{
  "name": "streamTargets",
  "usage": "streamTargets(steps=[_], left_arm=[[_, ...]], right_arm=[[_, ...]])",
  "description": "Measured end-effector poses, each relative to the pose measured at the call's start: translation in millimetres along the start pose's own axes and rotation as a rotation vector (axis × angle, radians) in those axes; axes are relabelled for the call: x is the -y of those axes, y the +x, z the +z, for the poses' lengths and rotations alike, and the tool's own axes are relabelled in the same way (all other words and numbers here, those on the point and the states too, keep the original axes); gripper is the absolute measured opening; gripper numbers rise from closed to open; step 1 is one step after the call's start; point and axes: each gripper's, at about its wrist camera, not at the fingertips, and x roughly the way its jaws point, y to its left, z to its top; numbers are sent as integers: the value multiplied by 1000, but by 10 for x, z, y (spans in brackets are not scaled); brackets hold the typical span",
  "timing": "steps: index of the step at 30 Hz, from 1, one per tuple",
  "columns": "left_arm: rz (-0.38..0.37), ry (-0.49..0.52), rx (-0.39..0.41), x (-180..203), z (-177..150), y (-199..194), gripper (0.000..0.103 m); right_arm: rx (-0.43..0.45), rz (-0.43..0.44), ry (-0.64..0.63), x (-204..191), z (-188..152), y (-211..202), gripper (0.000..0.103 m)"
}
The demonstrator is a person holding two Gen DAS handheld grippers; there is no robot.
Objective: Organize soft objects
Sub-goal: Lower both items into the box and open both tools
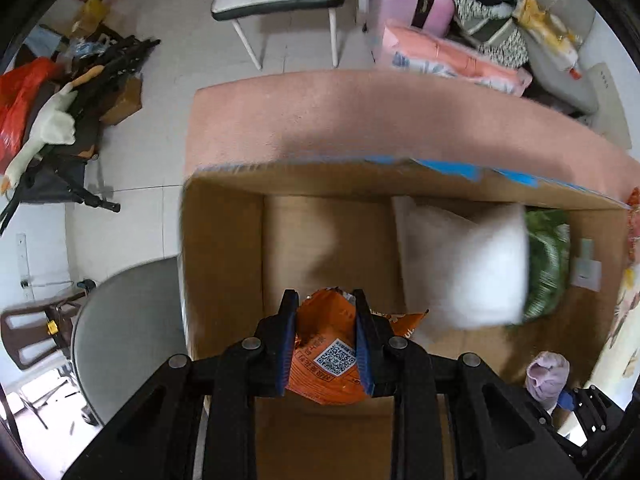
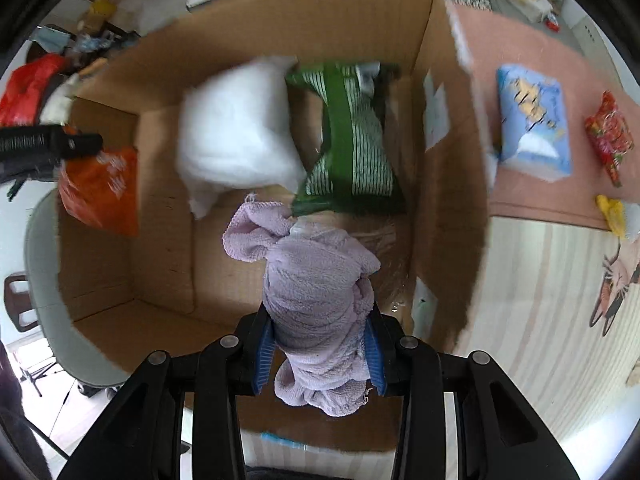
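A lilac towel (image 2: 316,300), bunched up, is clamped in the right gripper (image 2: 318,344) over the cardboard box (image 2: 448,184); an orange snack bag (image 1: 328,344) is pinched by the left gripper (image 1: 326,320). Both look light and squishy, so a mid-bundle grip is probably fine, though the crinkly bag might slip. A white pillow (image 2: 236,128) and green packet (image 2: 348,136) are already sat inside.
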Motion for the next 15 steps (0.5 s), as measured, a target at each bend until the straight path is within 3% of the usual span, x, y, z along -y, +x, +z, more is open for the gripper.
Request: streamTargets(steps=[3, 6, 8, 9, 11, 13, 15], left_arm=[[13, -29, -37, -77, 177, 138, 35], [-45, -73, -58, -131, 248, 158, 42], [-66, -78, -47, -134, 246, 98, 51], [-67, -75, -34, -123, 224, 57, 59], [-76, -57, -12, -100, 189, -23, 72], [-76, -49, 10, -92, 145, -98, 89], [-84, -41, 35, -80, 87, -167, 93]], right_arm=[[-20, -53, -14, -100, 42, 100, 46], [-4, -32, -19, -210, 50, 71, 64], [-3, -30, -10, -255, 67, 43, 70], [2, -27, -11, -271, 67, 27, 71], [9, -38, -4, -312, 73, -8, 84], [20, -32, -7, -340, 62, -43, 88], [28, -28, 1, -316, 28, -59, 93]])
